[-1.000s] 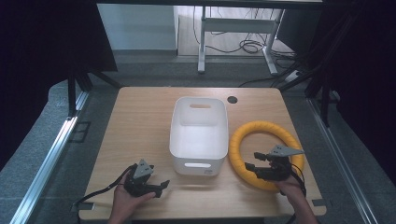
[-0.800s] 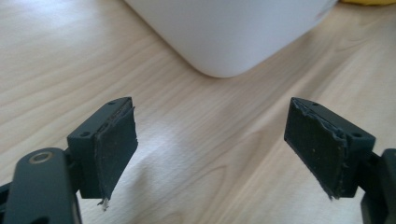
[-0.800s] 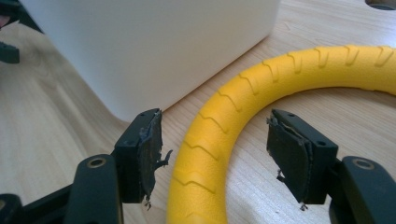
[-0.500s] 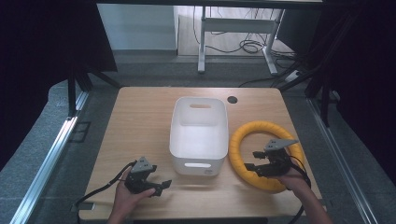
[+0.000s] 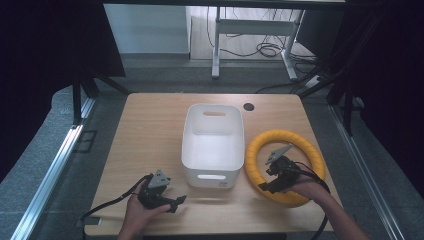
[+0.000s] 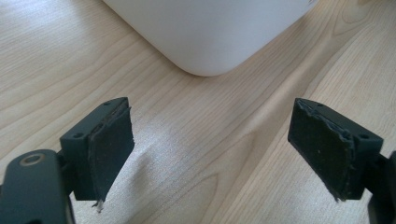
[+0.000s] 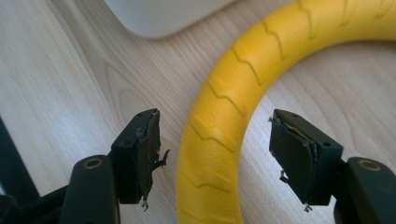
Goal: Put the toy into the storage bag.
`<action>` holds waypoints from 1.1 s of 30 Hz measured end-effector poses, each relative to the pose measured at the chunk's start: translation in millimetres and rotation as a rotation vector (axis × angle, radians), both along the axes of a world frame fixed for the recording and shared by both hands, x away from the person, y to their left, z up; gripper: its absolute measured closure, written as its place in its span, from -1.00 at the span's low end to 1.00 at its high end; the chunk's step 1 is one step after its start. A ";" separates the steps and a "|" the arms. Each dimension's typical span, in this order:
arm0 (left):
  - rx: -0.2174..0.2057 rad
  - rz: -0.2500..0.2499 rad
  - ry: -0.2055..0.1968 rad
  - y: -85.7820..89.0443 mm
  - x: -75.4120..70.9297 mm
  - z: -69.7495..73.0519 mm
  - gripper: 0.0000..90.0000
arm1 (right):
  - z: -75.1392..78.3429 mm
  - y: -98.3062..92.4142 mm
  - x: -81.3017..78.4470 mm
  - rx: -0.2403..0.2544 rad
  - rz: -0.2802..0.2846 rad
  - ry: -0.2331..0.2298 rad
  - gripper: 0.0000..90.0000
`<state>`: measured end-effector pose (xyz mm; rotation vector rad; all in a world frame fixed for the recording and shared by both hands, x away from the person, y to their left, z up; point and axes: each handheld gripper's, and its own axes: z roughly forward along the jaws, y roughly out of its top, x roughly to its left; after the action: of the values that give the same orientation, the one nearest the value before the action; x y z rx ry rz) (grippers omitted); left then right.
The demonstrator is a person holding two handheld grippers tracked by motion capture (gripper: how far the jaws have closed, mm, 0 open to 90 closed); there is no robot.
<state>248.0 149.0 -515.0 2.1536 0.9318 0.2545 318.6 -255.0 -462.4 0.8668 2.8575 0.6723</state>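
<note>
A yellow ring (image 5: pixel 310 145) with a chevron tread lies flat on the wooden table, right of a white bin (image 5: pixel 212 172). My right gripper (image 5: pixel 264 187) hovers over the ring's near-left arc. In the right gripper view the ring (image 7: pixel 219 121) runs between the jaws of that gripper (image 7: pixel 219 140), with a gap to each pad. Those jaws have just been opening, so it stands open. My left gripper (image 5: pixel 177 202) rests near the table's front left, pointing toward the bin. Its jaws (image 6: pixel 212 149) are spread wide over bare wood, and the bin's rounded corner (image 6: pixel 205 32) lies ahead.
The bin stands in the table's middle with a handle slot in its front wall. A dark round grommet (image 5: pixel 248 106) sits at the back of the table. Cables trail from both grippers off the front edge. The table's front edge (image 7: pixel 9 158) runs close to the right gripper.
My right hand has shifted left across the ring toward its near-left arc, and its jaws stand slightly wider. The left hand and the bin have stayed put.
</note>
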 end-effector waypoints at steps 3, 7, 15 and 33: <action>0.002 0.001 -0.002 0.2 -0.2 0.1 -0.68 | -6.8 3.2 1.9 -0.050 0.012 0.036 -0.24; 0.002 0.000 -0.001 -0.1 0.0 -0.4 -0.68 | -13.6 9.1 1.0 -0.122 0.035 0.073 -0.24; 0.005 0.001 -0.002 -0.4 0.1 -0.9 -0.68 | -23.8 15.9 4.6 -0.207 0.053 0.098 -0.18; 0.023 -0.002 -0.001 -1.9 0.8 -3.5 -0.68 | -36.5 23.1 8.4 -0.286 0.060 0.157 0.06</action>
<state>248.8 147.1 -518.5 2.1752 0.9302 0.2666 327.0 -231.9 -498.9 0.8251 3.0230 0.1973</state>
